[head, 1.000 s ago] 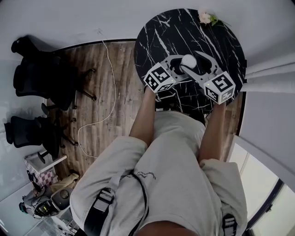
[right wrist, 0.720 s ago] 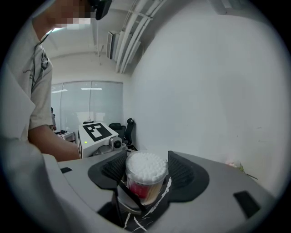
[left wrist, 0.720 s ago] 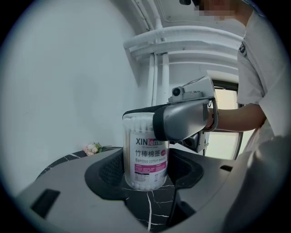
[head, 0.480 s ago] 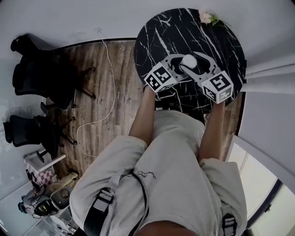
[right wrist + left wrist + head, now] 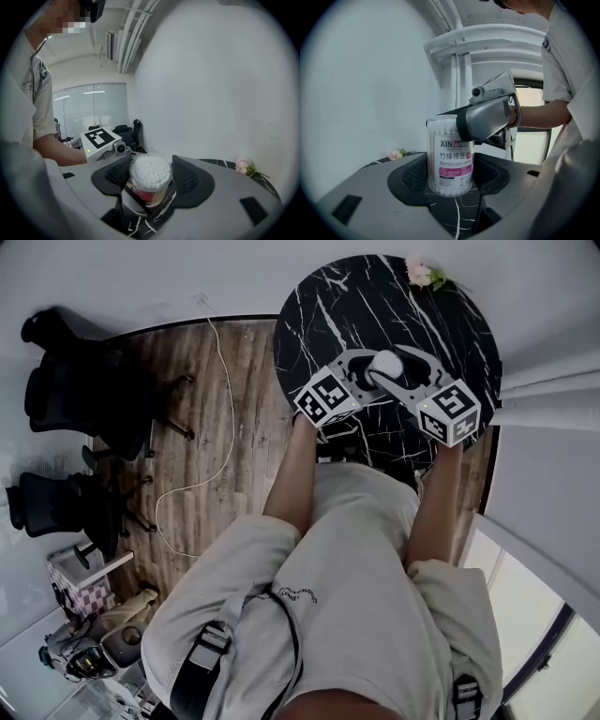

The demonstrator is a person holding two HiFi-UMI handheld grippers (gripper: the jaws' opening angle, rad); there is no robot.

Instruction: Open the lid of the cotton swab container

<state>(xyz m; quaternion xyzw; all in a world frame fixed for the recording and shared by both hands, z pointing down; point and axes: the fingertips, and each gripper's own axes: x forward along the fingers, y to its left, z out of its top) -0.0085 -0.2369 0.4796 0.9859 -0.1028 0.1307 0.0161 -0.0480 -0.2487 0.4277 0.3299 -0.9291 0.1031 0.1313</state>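
Left gripper clamps the cotton swab container low, right gripper grips its lid on top; next, likely a steady upward pull.

Bright even indoor light, window glare, fisheye edges with dark vignette.

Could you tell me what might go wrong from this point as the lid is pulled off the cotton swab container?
1. The cotton swab container looks packed with swabs right up under the lid; a sudden release could scatter them over the table.
2. The left gripper holds the smooth round body low down while the right gripper grips the top, so the body might slip or tilt between the jaws.
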